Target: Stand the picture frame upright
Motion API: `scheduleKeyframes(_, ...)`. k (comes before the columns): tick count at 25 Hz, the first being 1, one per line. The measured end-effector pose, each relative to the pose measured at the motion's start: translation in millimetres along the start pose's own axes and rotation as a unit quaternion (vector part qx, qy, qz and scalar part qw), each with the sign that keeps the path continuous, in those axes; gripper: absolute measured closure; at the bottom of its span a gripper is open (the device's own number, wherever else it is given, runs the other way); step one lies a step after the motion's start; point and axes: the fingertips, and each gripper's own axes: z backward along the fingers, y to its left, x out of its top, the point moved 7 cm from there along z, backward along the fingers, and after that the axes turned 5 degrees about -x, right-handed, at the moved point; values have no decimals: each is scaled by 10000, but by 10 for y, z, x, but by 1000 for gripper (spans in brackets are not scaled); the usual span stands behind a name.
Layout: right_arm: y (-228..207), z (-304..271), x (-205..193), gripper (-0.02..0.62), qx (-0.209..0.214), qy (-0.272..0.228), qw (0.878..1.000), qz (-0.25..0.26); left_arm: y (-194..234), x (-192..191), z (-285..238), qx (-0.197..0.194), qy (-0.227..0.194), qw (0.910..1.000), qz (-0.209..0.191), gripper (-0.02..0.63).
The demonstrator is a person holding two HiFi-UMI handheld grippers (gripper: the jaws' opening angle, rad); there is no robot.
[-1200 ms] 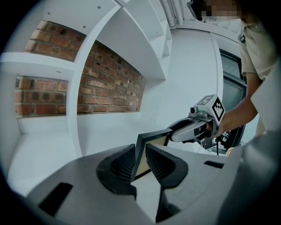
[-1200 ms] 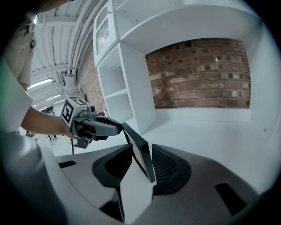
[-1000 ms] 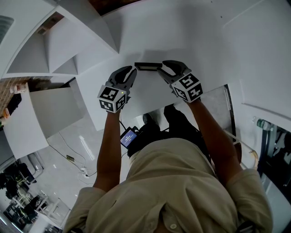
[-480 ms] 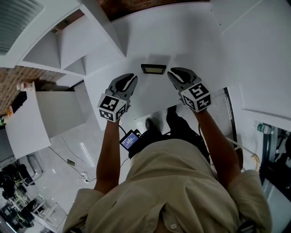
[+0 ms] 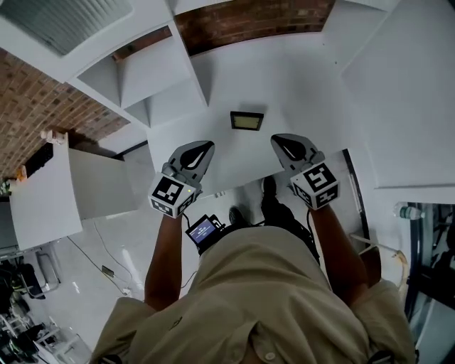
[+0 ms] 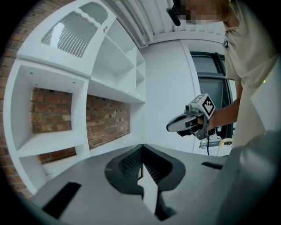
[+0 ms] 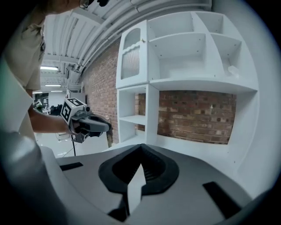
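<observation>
Head view: both grippers are drawn back toward the person's beige shirt (image 5: 270, 298) and now sit over the near edge of the white surface (image 5: 298, 78). A second ago they were at the two ends of the picture frame. The left gripper (image 5: 204, 147) and the right gripper (image 5: 279, 140) are well apart from each other, and neither touches the frame. In the left gripper view the fingers (image 6: 128, 166) meet at their tips with nothing between them. The right gripper's fingers (image 7: 154, 169) have just been closing and now also meet, empty.

The picture frame (image 5: 247, 121) is alone on the surface, past the two grippers and roughly midway between them. Its dark border and pale centre face the person. It looked like a thin dark bar when the grippers were at its ends, and it now seems to stand on its lower edge.

Below the surface's near edge, a small device with a lit blue screen (image 5: 203, 230) shows by the person's waist. Left of the frame and further off stands a white shelving unit (image 5: 142, 67) with open compartments. A red brick wall (image 5: 249, 18) lies behind it. Nothing lies between the grippers and the frame.
</observation>
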Motion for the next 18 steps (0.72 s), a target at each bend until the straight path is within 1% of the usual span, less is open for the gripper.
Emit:
scheduleKeyframes(4,221,346,109,592,-169,-144,9997,44,-217,156,233,-107,-157,9996,-226,595)
scheduleKeyframes(8,387,618,172,592,-258,-184,9995,71,-380,271,358,-177,-310,9989,-293,595)
scheduleKeyframes(12,524,848,190,592,-225,-215,9995,96,-573,361,442,-176,-390,9985,-328,595)
scheduleKeyframes(18,745,1198,170,592,-59,-289,9995,107,-925,445,633,-67,-408,9981,-462,595)
